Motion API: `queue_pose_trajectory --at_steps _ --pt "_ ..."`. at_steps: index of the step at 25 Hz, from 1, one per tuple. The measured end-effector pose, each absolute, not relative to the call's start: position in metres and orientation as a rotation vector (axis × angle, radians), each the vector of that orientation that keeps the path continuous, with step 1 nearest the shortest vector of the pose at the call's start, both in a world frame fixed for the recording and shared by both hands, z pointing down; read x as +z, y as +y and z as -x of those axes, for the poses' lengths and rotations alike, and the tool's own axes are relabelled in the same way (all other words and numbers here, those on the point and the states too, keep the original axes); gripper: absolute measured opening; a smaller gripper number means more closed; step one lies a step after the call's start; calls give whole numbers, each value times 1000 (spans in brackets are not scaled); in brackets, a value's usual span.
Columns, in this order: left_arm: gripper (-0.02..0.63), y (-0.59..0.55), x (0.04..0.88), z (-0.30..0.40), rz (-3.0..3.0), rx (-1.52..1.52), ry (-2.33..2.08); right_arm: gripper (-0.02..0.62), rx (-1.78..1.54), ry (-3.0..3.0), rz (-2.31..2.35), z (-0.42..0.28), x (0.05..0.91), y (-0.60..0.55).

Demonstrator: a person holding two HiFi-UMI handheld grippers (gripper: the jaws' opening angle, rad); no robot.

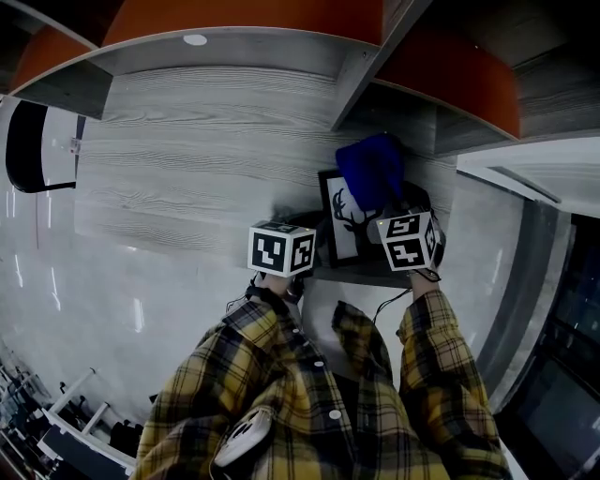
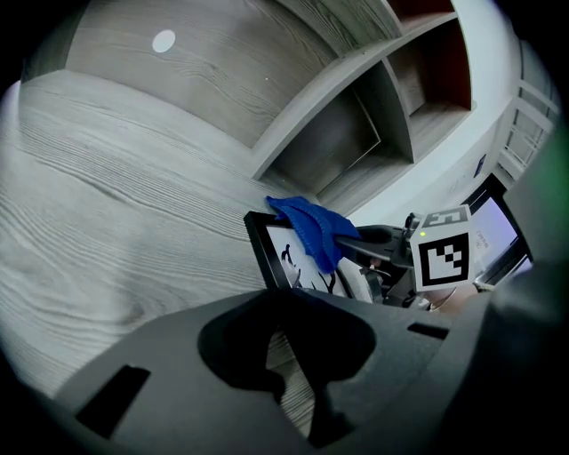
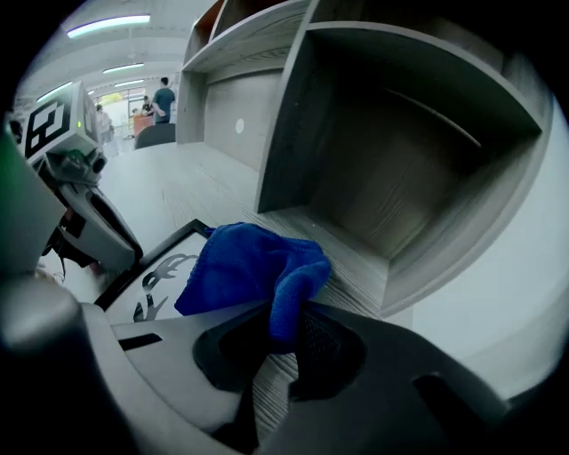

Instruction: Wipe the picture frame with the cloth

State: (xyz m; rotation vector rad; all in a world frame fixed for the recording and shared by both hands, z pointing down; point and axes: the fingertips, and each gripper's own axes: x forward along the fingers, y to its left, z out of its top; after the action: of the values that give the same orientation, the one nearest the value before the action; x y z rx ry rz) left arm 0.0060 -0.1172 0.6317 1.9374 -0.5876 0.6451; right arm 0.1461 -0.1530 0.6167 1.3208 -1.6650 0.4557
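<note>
A black picture frame (image 1: 343, 236) with a deer print lies on the grey wood desk (image 1: 187, 178), close to the shelf unit. A blue cloth (image 1: 372, 169) rests on the frame's far right corner. My right gripper (image 1: 390, 201) is shut on that cloth (image 3: 249, 267), which bunches out over the frame (image 3: 153, 271) from the jaws (image 3: 284, 342). My left gripper (image 1: 302, 227) sits by the frame's left edge. In the left gripper view its jaws (image 2: 298, 378) look shut with nothing between them, and the frame (image 2: 271, 253) and cloth (image 2: 311, 227) lie just ahead.
Grey shelf compartments (image 3: 400, 142) with orange panels (image 1: 244, 17) rise behind the frame. A black chair (image 1: 28, 145) stands at the far left. A screen (image 2: 493, 227) stands to the right of the desk. People stand far off in the room (image 3: 163, 96).
</note>
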Motion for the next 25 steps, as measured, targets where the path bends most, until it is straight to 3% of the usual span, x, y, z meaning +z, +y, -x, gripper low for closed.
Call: queue_pose_trajectory --at_steps 7,17,25 --pt "51 -117 632 -6 -1947 653 -584 41 563 -1624 -1443 -172 603 -142" --pt "51 -117 631 -7 -1944 661 -581 41 921 -2054 -1524 -53 539 -159" --pt "52 -117 631 -6 -1946 658 -578 41 912 -1887 -1326 -36 611 -125"
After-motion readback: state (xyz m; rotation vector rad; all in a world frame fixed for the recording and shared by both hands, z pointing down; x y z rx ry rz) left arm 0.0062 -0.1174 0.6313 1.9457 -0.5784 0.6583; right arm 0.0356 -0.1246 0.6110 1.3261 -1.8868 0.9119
